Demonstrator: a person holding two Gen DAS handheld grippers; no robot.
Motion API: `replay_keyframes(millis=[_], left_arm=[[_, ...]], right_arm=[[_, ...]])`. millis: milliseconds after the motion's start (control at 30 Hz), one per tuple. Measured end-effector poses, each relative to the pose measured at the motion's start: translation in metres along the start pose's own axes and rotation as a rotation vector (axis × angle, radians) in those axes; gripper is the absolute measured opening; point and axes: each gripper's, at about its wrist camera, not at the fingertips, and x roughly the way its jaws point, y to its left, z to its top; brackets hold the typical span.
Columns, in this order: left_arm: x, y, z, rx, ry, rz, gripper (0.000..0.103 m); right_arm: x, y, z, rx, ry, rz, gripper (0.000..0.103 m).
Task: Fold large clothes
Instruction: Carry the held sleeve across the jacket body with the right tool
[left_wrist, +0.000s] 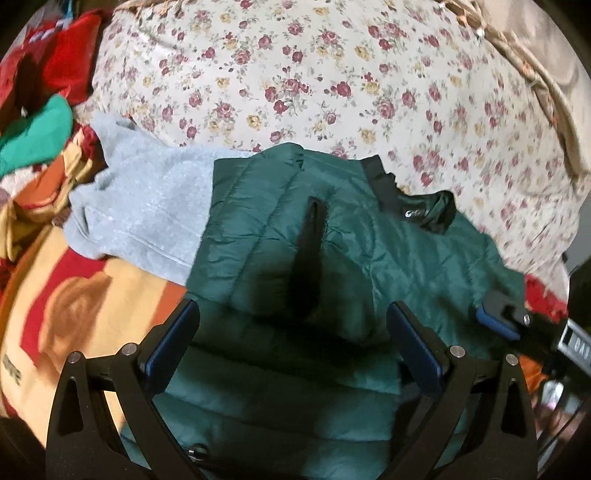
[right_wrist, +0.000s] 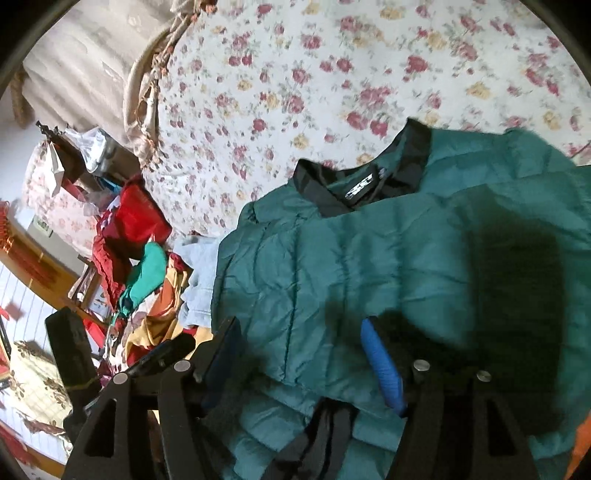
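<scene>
- Left wrist view: the green puffer jacket (left_wrist: 332, 236) lies folded across the middle and lower frame, its black collar (left_wrist: 410, 203) at centre right, on the floral bedspread (left_wrist: 295, 74).
- A grey sweater (left_wrist: 147, 206) lies left of it, touching its edge; a colourful clothes pile (left_wrist: 40, 122) sits at the far left.
- The left gripper (left_wrist: 293, 350) hovers at the bottom, jaws wide apart and empty.
- The right gripper's blue pad shows at the right edge.
- Right wrist view: the jacket (right_wrist: 369, 258) fills the centre and right.
- The right gripper (right_wrist: 299, 354) stands roughly half open above the fabric, gripping nothing.
</scene>
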Motion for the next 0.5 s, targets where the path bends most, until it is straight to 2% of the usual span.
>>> replay_keyframes(millis=[133, 233, 367, 400, 467, 500], left_arm=[[0.011, -0.006, 0.003, 0.011, 0.020, 0.013, 0.102], [0.022, -0.009, 0.006, 0.017, 0.040, 0.025, 0.102], [0.040, -0.010, 0.009, 0.008, 0.045, 0.036, 0.100], [0.045, -0.012, 0.009, 0.015, 0.043, 0.043, 0.095], [0.053, -0.019, 0.008, 0.053, 0.064, 0.064, 0.051], [0.056, -0.023, 0.007, 0.076, 0.083, 0.065, 0.044]], right_arm=[[-0.026, -0.013, -0.003, 0.001, -0.026, -0.036, 0.068], [-0.049, -0.026, -0.004, -0.008, -0.054, -0.094, 0.072], [-0.086, -0.055, -0.007, 0.015, -0.104, -0.177, 0.073], [-0.093, -0.064, -0.007, 0.036, -0.113, -0.189, 0.074], [-0.105, -0.083, -0.010, 0.084, -0.131, -0.206, 0.074], [-0.112, -0.094, -0.013, 0.114, -0.140, -0.217, 0.074]])
